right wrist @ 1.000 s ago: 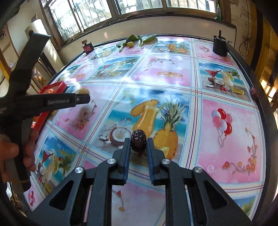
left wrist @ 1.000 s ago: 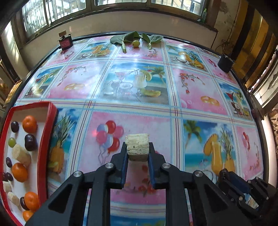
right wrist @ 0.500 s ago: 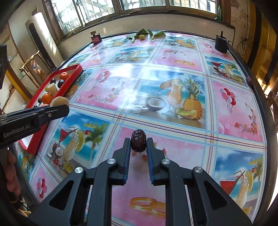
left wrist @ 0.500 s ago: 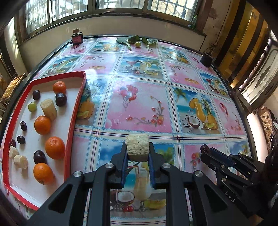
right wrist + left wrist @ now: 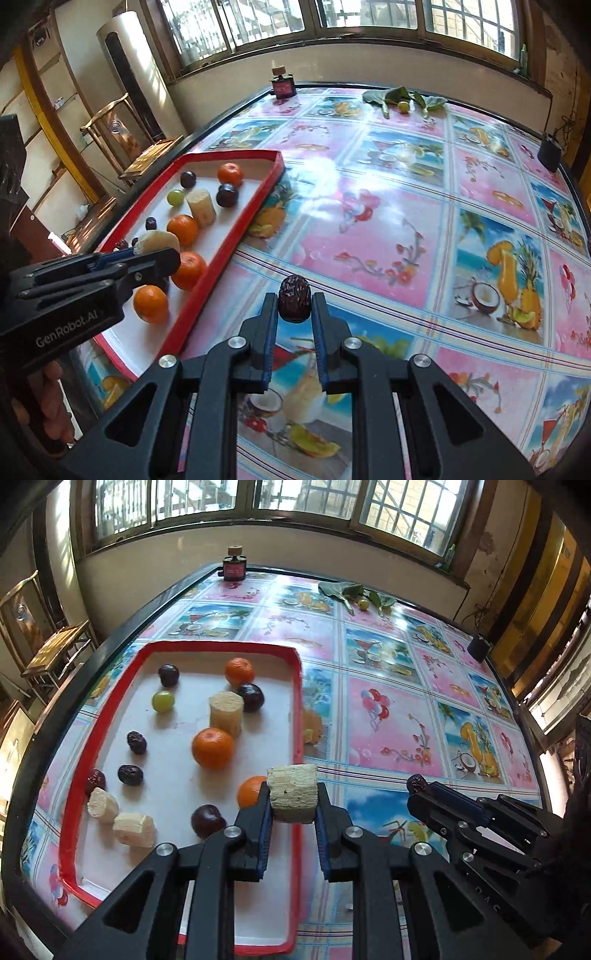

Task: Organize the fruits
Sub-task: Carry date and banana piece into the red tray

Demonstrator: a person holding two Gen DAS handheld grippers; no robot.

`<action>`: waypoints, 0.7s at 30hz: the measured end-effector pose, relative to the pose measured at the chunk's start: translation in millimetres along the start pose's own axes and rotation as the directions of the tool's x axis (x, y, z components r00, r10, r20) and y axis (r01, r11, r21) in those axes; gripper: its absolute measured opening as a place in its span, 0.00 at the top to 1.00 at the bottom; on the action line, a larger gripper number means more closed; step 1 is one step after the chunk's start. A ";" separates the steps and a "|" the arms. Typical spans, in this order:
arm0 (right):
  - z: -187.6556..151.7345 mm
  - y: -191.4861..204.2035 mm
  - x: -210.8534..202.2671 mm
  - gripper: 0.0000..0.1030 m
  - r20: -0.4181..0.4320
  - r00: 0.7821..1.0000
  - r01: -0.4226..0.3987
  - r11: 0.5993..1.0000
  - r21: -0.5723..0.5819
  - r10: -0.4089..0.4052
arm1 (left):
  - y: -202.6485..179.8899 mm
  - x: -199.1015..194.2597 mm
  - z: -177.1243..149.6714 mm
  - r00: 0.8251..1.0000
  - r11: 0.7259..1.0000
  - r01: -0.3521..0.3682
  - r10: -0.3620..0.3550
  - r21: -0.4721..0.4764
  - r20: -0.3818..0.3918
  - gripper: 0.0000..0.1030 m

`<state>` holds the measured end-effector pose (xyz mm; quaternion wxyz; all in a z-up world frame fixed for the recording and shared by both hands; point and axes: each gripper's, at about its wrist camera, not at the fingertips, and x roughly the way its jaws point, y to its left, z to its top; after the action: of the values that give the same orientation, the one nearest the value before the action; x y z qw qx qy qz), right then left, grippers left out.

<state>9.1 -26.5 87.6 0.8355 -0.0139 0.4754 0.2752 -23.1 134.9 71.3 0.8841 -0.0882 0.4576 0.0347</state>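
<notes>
Left wrist view: the left gripper [image 5: 291,805] is clamped on a pale, ridged banana chunk [image 5: 291,794] above the near right edge of the red-rimmed tray [image 5: 297,709]. The white tray floor carries glossy oranges [image 5: 213,747], dark plums [image 5: 251,697], wrinkled dates [image 5: 130,774], a green grape [image 5: 163,701] and more banana pieces [image 5: 226,712]. Right wrist view: the right gripper [image 5: 294,308] pinches a wrinkled brown date [image 5: 294,303] over the shiny picture-printed tablecloth [image 5: 388,229], just right of the tray. Only this view shows the hand [image 5: 48,402] gripping the left tool. Green leaves [image 5: 399,96] and a small dark bottle [image 5: 283,85] stand by the table's far edge.
</notes>
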 end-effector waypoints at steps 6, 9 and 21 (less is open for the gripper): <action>24.3 44.2 25.0 0.81 -0.007 0.998 -0.069 0.997 -0.038 0.068 | 57.8 -1.1 7.5 0.995 0.994 -0.097 0.098 -0.049 0.023 0.81; 31.5 63.9 38.5 0.80 -0.015 0.996 -0.084 0.994 -0.068 0.084 | 80.1 2.7 12.1 0.991 0.989 -0.130 0.131 -0.069 0.021 0.81; 59.1 78.5 84.9 0.80 -0.051 0.998 -0.040 0.997 -0.067 0.037 | 103.8 40.8 36.0 0.992 0.987 -0.129 0.127 -0.092 -0.027 0.81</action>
<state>52.2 94.8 70.6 0.8170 -0.0400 0.4865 0.3069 14.7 242.8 45.4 0.8702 -0.1002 0.4693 0.1117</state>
